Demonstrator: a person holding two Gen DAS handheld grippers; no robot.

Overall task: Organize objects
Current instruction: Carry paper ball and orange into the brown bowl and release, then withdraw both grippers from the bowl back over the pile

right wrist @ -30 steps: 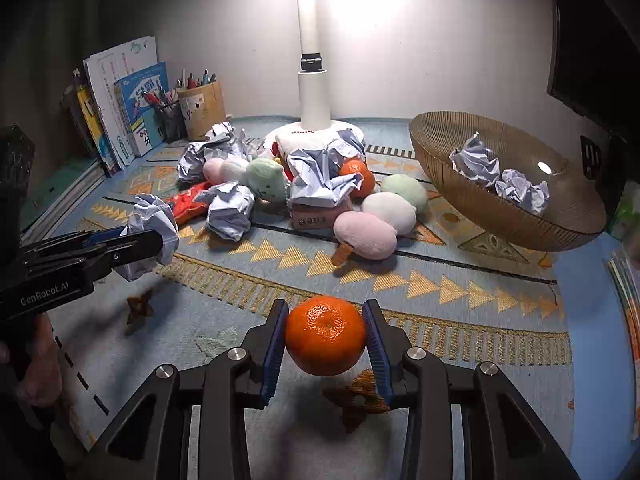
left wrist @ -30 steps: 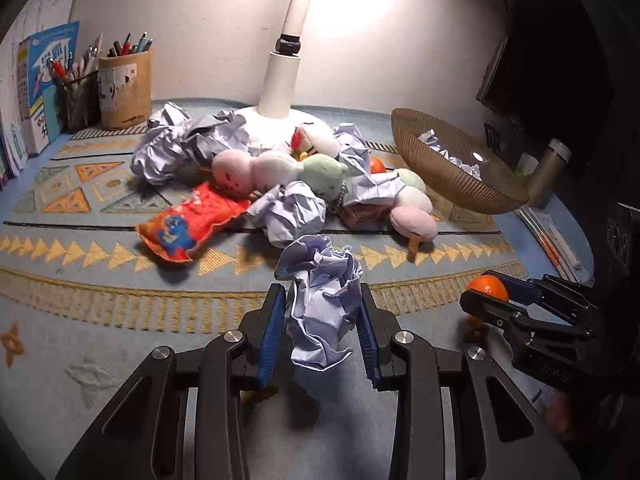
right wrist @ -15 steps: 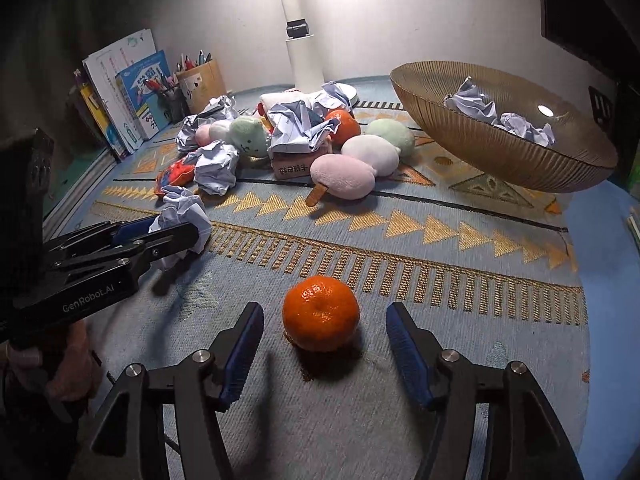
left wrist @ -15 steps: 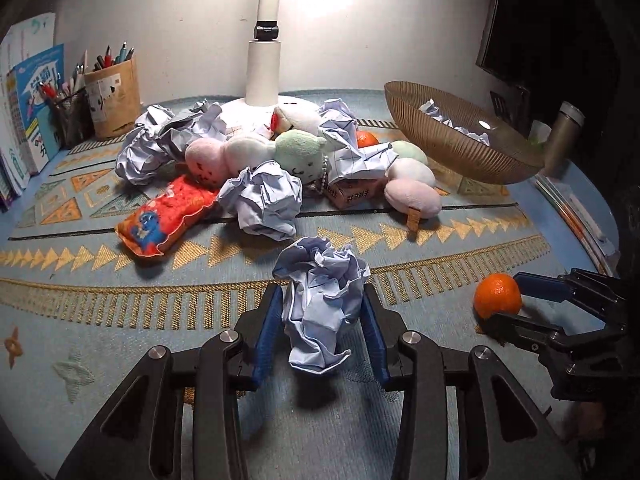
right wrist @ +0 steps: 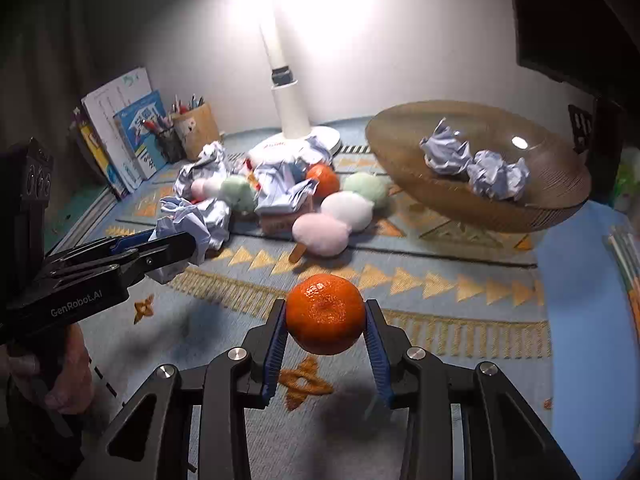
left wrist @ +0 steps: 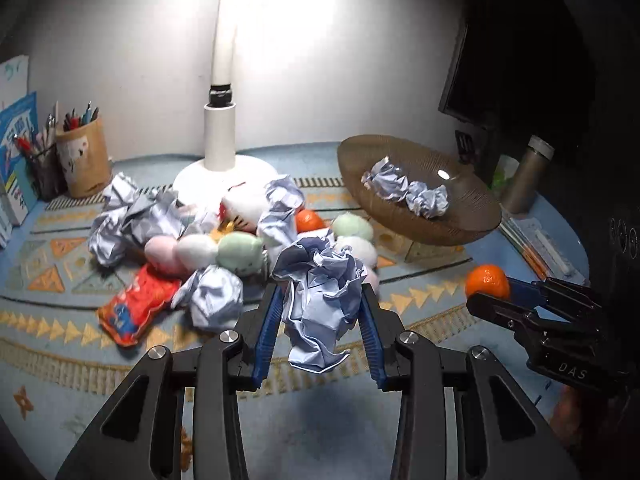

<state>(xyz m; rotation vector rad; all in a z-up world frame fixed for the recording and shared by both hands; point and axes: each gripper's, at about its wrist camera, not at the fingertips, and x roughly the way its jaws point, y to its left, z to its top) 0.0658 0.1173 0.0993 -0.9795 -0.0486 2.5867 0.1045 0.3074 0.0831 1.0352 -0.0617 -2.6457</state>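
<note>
My left gripper (left wrist: 320, 290) is shut on a crumpled ball of pale blue paper (left wrist: 320, 304) and holds it above the patterned rug. In the right wrist view the same gripper (right wrist: 176, 244) comes in from the left, the paper ball (right wrist: 180, 220) at its tip. My right gripper (right wrist: 325, 309) is shut on an orange (right wrist: 325, 314), lifted clear of the rug; from the left wrist camera that orange (left wrist: 487, 280) shows at the right. A wide brown bowl (right wrist: 480, 216) stands at the back right, two paper balls (right wrist: 472, 160) inside.
A pile of plush toys, paper balls, a second orange (left wrist: 309, 220) and a red snack packet (left wrist: 136, 308) lies around the white lamp base (left wrist: 219, 168). Pen cups (left wrist: 82, 156) and books stand at the back left. A metal bottle (left wrist: 524, 180) is behind the bowl.
Half a second ago the right jaws stood open with the orange on the rug; now they grip it again and hold it raised. The left gripper has risen, still holding its paper ball.
</note>
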